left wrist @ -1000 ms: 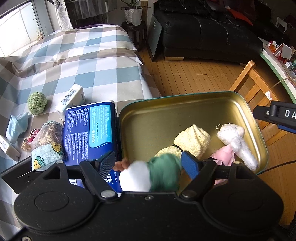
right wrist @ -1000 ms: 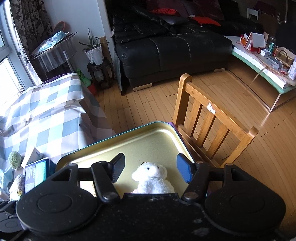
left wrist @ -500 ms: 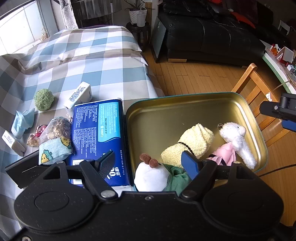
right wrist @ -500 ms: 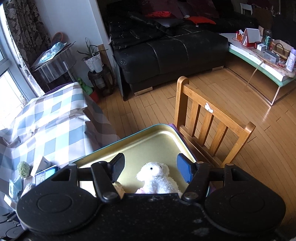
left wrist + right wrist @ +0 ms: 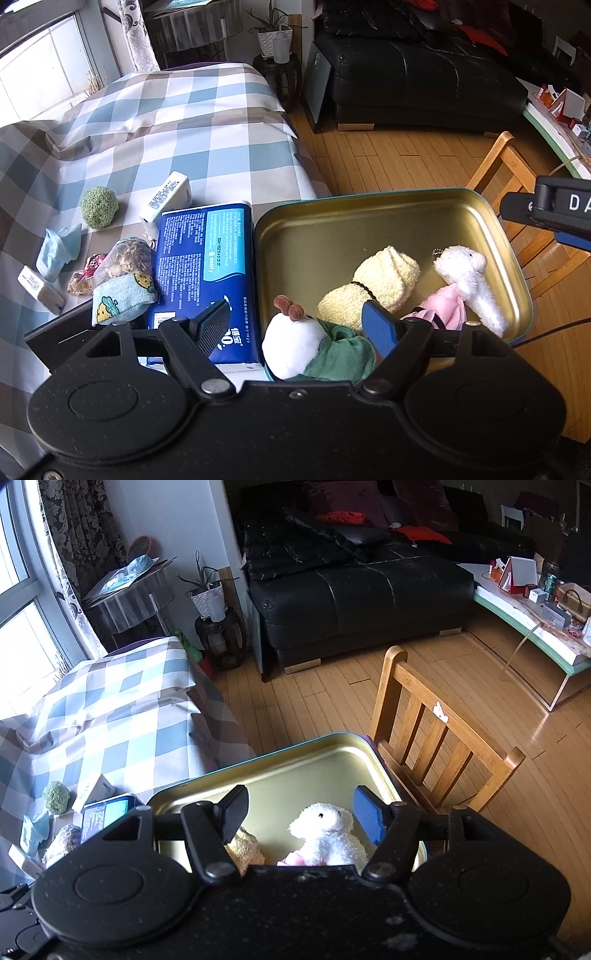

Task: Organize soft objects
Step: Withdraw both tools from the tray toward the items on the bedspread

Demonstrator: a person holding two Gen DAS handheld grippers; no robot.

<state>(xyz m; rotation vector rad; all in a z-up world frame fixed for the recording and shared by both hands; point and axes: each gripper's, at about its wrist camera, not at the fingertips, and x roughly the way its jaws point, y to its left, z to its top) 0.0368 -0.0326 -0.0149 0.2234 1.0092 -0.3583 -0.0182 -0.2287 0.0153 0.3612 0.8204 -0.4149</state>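
A gold tin box (image 5: 332,236) sits at the table's right edge. In it lie a white and green plush (image 5: 295,343), a cream rolled sock (image 5: 380,280), a white lamb plush (image 5: 469,273) and a pink soft item (image 5: 443,306). My left gripper (image 5: 295,325) is open above the white and green plush, not touching it. My right gripper (image 5: 301,814) is open above the lamb plush (image 5: 325,834) and the tin (image 5: 314,760). A light blue sock (image 5: 122,295) and a green fuzzy ball (image 5: 99,206) lie on the checked cloth.
A blue tissue pack (image 5: 203,266) lies left of the tin. A white box (image 5: 166,199), a mesh bag (image 5: 129,254), a blue packet (image 5: 59,247) and a small white box (image 5: 40,291) are on the cloth. A wooden chair (image 5: 436,738) stands right of the tin.
My left gripper let go of the white and green plush, which now lies in the tin's near corner, and pulled back upward. My right gripper rose slightly.
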